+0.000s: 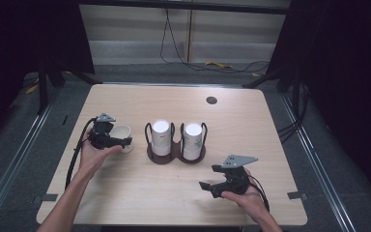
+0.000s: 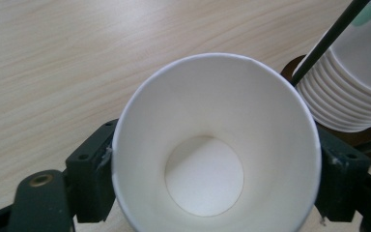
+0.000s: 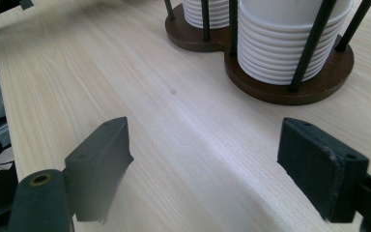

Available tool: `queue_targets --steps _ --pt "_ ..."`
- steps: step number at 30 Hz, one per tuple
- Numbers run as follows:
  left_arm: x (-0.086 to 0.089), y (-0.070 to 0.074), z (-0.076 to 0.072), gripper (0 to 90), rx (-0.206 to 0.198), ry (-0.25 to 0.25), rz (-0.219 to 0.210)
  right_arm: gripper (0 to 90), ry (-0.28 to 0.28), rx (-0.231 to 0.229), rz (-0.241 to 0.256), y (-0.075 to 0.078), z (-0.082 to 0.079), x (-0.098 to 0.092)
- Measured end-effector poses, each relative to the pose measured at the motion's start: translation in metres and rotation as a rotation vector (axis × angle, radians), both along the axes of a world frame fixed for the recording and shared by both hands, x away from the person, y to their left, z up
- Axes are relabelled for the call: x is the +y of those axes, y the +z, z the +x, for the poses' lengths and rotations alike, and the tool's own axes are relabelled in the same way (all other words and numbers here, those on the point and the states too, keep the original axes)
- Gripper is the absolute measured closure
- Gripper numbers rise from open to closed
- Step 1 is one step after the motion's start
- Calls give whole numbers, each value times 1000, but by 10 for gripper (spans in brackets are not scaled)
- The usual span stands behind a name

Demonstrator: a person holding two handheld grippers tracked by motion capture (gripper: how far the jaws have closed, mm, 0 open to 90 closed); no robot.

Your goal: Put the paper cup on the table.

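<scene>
Two grippers: black, hand-held, each with a grey three-cornered plate on top and a trailing cable.
Left gripper (image 1: pixel 120 141): clamped on a single paper cup (image 2: pixel 216 145), one jaw on each side of its wall; left gripper view looks straight down the cup's open mouth.
Paper cup: white, smooth, round rim, tapered wall, flat round bottom; sits at the table's left, just beside the holder.
Right gripper (image 3: pixel 222 159): jaws spread wide, nothing between them, low over bare wood near the table's front right.
Holder (image 1: pixel 176 153): dark brown wooden base, two joined round pads, thin black upright rods around each pad.
Cup stacks (image 1: pixel 161 137): two nested white stacks, one per pad, rims showing as tight ridges.
Table (image 1: pixel 125 193): pale wood, fine straight grain, rounded corners, small dark round grommet (image 1: pixel 211 100) near the far edge.
</scene>
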State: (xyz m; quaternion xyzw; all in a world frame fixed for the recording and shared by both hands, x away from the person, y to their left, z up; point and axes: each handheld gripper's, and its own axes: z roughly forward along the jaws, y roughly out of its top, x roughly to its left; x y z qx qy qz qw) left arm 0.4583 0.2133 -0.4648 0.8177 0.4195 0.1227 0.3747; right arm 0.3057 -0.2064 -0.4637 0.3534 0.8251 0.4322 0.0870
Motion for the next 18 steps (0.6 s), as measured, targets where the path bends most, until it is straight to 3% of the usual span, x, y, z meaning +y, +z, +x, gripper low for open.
queue_targets --steps 2,18 --pt "0 0 0 166 -4 7 17 191 -1 0 -1 0 0 0" --pt "4 -11 -5 160 37 -6 35 191 -5 0 -1 0 0 -1"
